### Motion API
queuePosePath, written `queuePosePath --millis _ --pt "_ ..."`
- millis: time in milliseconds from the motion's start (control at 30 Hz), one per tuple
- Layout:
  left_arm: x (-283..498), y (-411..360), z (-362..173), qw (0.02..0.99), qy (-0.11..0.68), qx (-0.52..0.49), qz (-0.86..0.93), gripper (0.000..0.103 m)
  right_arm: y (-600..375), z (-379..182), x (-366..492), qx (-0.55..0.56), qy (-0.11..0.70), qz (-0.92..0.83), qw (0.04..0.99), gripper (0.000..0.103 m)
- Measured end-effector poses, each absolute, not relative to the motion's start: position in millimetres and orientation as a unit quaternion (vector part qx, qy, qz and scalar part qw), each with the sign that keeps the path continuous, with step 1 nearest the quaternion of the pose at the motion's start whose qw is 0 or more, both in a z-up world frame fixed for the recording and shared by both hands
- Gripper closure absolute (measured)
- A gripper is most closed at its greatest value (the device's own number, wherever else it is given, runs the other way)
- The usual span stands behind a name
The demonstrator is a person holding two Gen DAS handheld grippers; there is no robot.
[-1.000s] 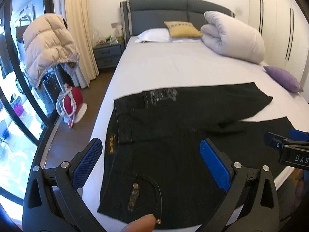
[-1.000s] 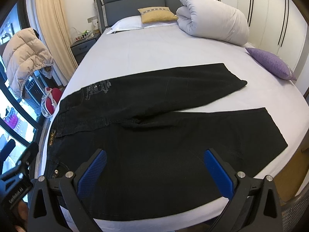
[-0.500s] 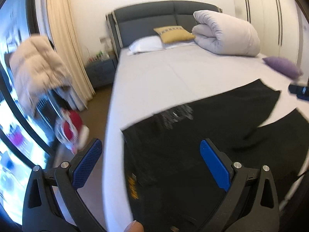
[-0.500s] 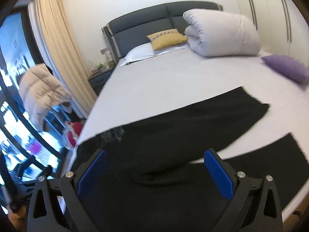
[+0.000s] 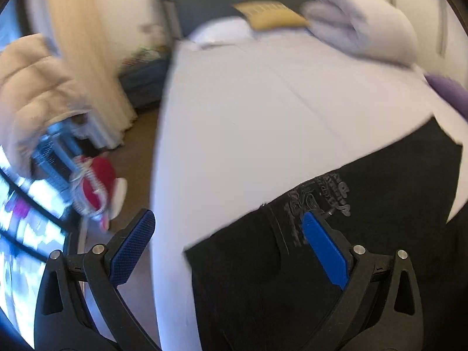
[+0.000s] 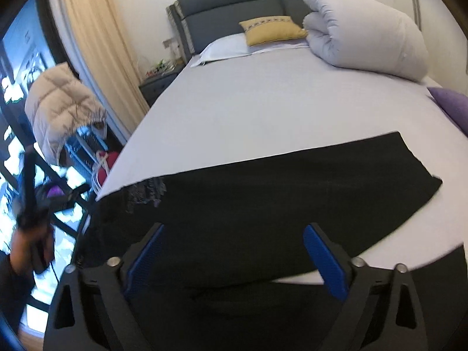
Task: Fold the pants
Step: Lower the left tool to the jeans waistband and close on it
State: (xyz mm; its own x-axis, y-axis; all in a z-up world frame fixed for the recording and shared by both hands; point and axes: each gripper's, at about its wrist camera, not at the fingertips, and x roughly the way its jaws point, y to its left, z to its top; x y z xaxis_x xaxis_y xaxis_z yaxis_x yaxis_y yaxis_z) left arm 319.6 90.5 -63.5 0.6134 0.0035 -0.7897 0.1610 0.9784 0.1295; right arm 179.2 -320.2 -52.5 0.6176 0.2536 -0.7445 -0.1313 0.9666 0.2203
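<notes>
Black pants (image 5: 365, 234) lie spread flat on the white bed (image 5: 248, 102), with a grey print near the waistband. My left gripper (image 5: 226, 235) hovers over the waistband corner at the bed's left edge; its jaws are closing from wide, nothing pressed between them. In the right wrist view the pants (image 6: 278, 193) stretch across the bed, the far leg ending at the right. My right gripper (image 6: 234, 247) hangs above the far leg near the crotch, jaws closing from wide, pads apart from the cloth. The left gripper (image 6: 29, 204) shows blurred at the far left, in a hand.
A rolled white duvet (image 6: 365, 38), a yellow cushion (image 6: 272, 29) and a white pillow (image 6: 225, 46) lie at the headboard. A purple pillow (image 6: 450, 105) sits at the right edge. Left of the bed are a nightstand (image 6: 158, 84), a curtain, a beige puffer jacket (image 6: 61, 102) and a red bag (image 5: 96, 184).
Both grippers have moved forward and left over the pants, toward the waistband side. The left one now sits at the bed's left edge. Both sets of jaws have narrowed slightly.
</notes>
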Motion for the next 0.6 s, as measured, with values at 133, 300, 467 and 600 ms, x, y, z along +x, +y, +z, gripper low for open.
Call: queuePosePath --millis 133,300,467,600 --pt "383.0 83.8 -107.3 0.841 0.505 0.144 -0.13 0.039 -320.5 -64.9 197.5 0.03 0.438 0.145 0.886 0.023" --pt "427.9 83.4 -136.5 0.798 0.551 0.108 -0.221 0.039 -318.0 -72.8 217.9 -0.014 0.443 0.187 0.877 0.025" --pt "451.1 82.1 -151.5 0.763 0.578 0.11 -0.268 0.039 -312.4 -78.5 234.6 -0.03 0.454 0.211 0.865 0.033" --pt "464.2 82.3 -158.1 0.732 0.6 0.116 -0.301 0.039 -301.7 -83.5 243.7 -0.035 0.464 0.224 0.856 0.033"
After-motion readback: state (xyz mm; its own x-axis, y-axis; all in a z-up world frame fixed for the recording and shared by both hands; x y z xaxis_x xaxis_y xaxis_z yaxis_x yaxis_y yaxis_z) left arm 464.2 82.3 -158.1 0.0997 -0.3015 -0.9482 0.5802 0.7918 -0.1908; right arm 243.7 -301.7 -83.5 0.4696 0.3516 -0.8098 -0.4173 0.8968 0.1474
